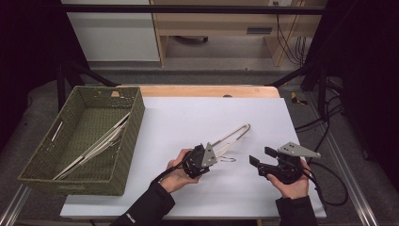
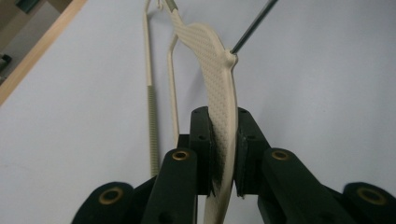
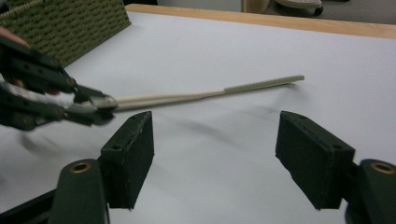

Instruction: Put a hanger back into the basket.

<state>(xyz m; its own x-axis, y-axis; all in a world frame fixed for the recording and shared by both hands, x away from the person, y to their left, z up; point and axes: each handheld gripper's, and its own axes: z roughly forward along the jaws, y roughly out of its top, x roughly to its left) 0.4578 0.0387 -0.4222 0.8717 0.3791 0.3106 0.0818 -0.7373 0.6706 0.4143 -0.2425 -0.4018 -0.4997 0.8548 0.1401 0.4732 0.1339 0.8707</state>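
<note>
Cream plastic hanger [image 2: 219, 84] is clamped in the left tool [image 2: 223, 154], right of the basket [image 1: 124, 141]; the right tool [image 3: 215, 154] gapes empty beside it.

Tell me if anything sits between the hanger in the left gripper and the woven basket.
Nothing visible does. The left gripper holds the hanger, and only bare white tabletop lies between it and the basket, which already holds other hangers.
</note>
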